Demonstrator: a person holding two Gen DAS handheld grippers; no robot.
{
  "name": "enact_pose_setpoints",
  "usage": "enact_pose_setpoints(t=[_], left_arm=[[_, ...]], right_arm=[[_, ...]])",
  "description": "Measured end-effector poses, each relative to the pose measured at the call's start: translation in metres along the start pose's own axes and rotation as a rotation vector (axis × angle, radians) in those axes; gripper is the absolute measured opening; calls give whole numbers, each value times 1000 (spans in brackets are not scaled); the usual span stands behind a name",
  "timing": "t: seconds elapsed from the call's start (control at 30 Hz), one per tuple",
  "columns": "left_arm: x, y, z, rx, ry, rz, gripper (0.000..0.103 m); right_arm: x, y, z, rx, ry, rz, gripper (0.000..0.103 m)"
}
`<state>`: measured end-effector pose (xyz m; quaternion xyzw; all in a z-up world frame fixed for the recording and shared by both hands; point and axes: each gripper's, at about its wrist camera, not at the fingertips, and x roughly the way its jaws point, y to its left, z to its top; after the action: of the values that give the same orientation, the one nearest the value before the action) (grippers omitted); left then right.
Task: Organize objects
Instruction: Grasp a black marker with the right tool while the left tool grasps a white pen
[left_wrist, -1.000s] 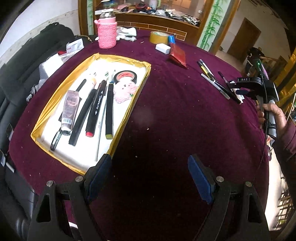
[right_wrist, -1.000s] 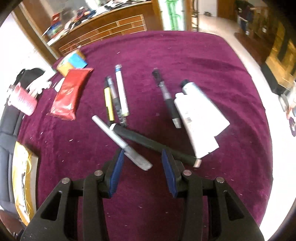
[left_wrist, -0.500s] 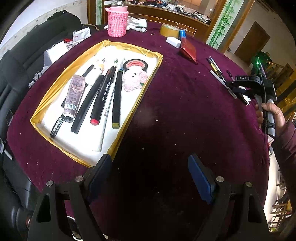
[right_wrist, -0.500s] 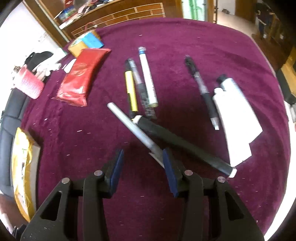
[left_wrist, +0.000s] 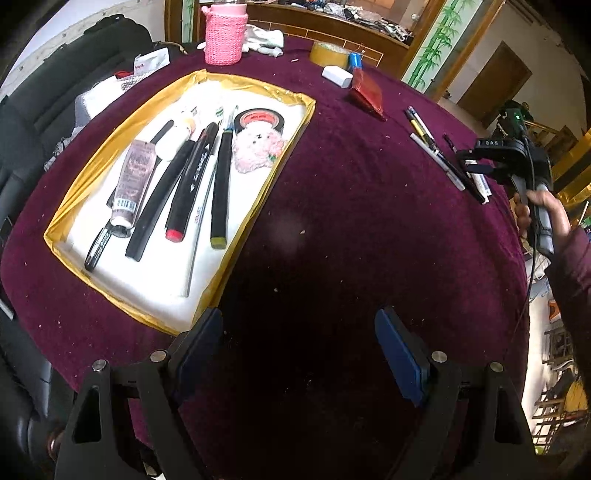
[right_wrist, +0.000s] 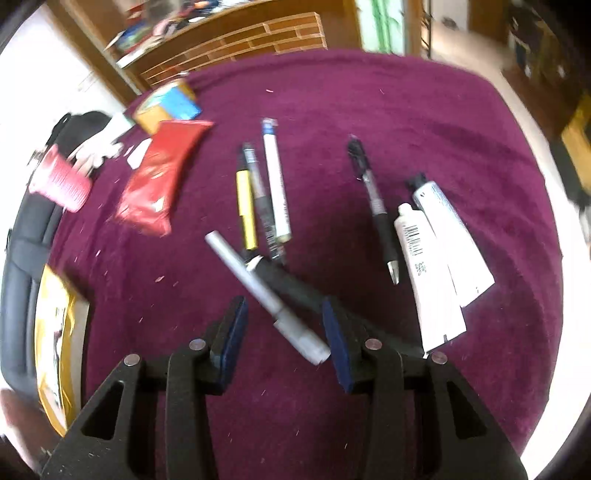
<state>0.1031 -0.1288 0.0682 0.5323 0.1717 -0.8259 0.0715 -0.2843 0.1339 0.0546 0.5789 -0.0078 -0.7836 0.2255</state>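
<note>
You're lining up on the silver pen, not yet gripping it.
Your right gripper (right_wrist: 282, 328) is spread with the silver pen (right_wrist: 266, 295) between its fingers; next, close squarely on it. Your left gripper (left_wrist: 301, 354) hovers wide apart, empty; ahead-left, the gold-rimmed tray (left_wrist: 258, 206) holds markers, a tube, tape.

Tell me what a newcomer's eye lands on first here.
Probably the gold-edged white tray of dark markers on the maroon velvet tablecloth, left of the open left gripper. Next, the silver-grey pen lying diagonally between the open right gripper fingers.
</note>
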Motion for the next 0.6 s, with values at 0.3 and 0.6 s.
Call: enact_pose_setpoints(t=[0.3,0.6], left_arm=[[1,1,1,-2,4,-12,80],[7,2,6,-24,21,-63,80]], right_arm=[[40,43,-34,-87,272,303,43],[9,56,-75,-188,149,186,44]])
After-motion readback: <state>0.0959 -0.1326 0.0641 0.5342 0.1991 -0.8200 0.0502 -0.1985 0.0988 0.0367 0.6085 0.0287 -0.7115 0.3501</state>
